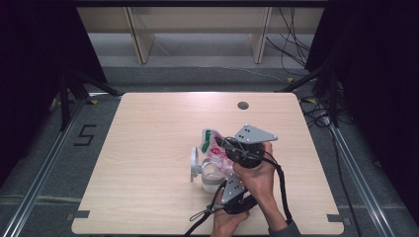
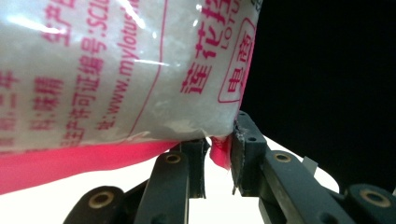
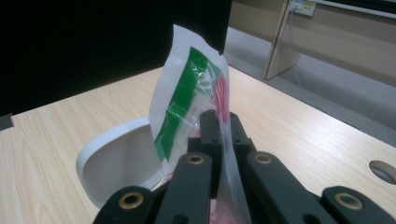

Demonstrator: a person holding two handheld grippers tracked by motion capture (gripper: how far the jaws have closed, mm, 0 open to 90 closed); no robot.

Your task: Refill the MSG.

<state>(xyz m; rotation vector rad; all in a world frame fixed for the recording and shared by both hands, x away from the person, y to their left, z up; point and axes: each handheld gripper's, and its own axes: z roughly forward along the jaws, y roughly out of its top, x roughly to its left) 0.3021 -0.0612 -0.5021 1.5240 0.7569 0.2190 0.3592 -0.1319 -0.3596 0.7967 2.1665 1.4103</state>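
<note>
A plastic bag (image 1: 213, 147) of white grains, printed in pink and green, is held up over the table between both grippers. My right gripper (image 1: 221, 144) has its jaws shut on the bag's upper clear edge; in the right gripper view (image 3: 220, 122) the bag's green-striped top (image 3: 187, 93) stands above the jaws. My left gripper (image 1: 225, 174) comes from below. In the left gripper view (image 2: 219, 154) its jaws pinch the pink bottom corner of the bag (image 2: 116, 70). Under the bag sits a clear container (image 1: 210, 181) with its white lid (image 1: 194, 164) swung open.
The wooden table (image 1: 148, 148) has a round cable hole (image 1: 242, 105) at the back. The white lid (image 3: 116, 163) lies just beyond the bag in the right gripper view. Black cables trail from the grippers toward the table's front edge.
</note>
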